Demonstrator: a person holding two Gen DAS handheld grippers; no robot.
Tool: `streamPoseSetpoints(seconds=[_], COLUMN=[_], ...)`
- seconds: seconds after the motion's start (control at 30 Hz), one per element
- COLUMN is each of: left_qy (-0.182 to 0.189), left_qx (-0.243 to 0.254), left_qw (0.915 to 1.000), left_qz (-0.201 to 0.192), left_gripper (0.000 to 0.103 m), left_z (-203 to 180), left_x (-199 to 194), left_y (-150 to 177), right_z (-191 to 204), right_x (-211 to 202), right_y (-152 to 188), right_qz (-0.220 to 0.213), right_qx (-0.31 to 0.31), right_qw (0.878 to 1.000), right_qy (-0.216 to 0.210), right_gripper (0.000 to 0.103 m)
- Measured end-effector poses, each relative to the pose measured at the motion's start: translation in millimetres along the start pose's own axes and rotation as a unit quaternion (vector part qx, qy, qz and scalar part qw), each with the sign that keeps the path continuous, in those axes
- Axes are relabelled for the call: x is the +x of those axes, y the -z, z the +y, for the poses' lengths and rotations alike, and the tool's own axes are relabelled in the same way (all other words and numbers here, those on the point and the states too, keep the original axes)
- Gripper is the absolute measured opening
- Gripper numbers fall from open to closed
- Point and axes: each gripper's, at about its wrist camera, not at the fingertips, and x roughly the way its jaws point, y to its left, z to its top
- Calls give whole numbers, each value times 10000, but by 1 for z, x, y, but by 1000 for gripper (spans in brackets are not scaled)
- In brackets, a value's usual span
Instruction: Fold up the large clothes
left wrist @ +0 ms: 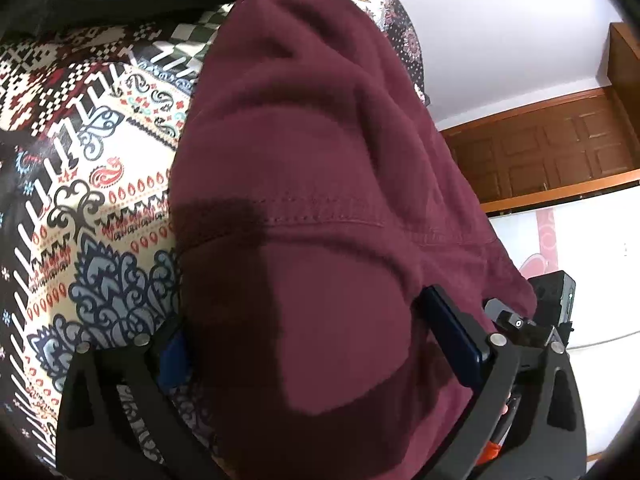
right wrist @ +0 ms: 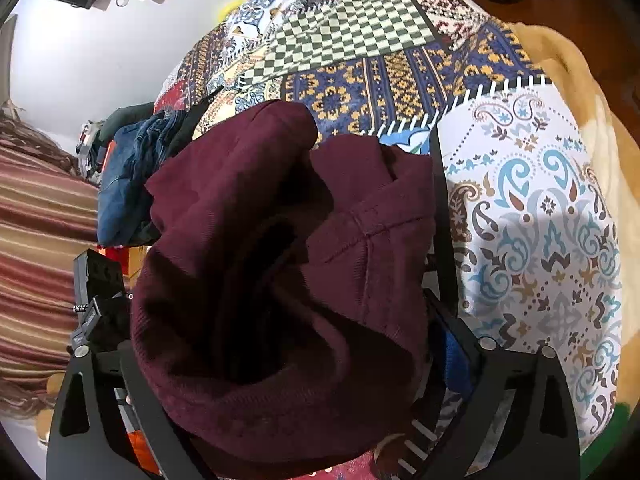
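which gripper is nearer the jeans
Right. The jeans lie just beyond the maroon garment at the right gripper; the left wrist view shows no jeans.

Bunched maroon garment [right wrist: 280,280] between the right hand-held gripper [right wrist: 288,352] fingers, patchwork bedspread [right wrist: 540,220] beneath

Big red cloth [left wrist: 320,184] bunched right in front of both grippers, blocking the way ahead. Open quilt [right wrist: 532,208] on the right side, room to pass there. Blue jeans [right wrist: 132,184] piled on the left, in the way.
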Motion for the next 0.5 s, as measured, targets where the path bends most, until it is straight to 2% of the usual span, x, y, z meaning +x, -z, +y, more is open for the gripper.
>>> streamPoseSetpoints(seconds=[0.07, 0.17, 0.27, 0.3, 0.37, 0.5], left_qy=[-92, -95, -54, -49, -58, -99], left_qx=[145, 306, 458, 507, 671, 981], left_qw=[9998, 9994, 9986, 9984, 9970, 9929], left_qz=[-51, -128, -242, -260, -379, -661], left_gripper=[88, 73, 56, 49, 42, 39], left_z=[-5, -10, -23, -26, -39, -61], left_x=[-1, -14, -27, -32, -45, -82], left_y=[2, 8, 12, 11, 13, 11], right_z=[4, 10, 17, 21, 30, 49], right_x=[-7, -15, -20, -21, -25, -43], right_y=[3, 4, 4, 4, 3, -1], right_qz=[-179, -281, -308, -319, -373, -614], right_qx=[-185, -336, -436, -467, -523, -652], right_qw=[9997, 9990, 9986, 9984, 9979, 9958], right_qy=[34, 25, -21, -47, -81, -206], right_gripper=[76, 59, 48, 46, 44, 42])
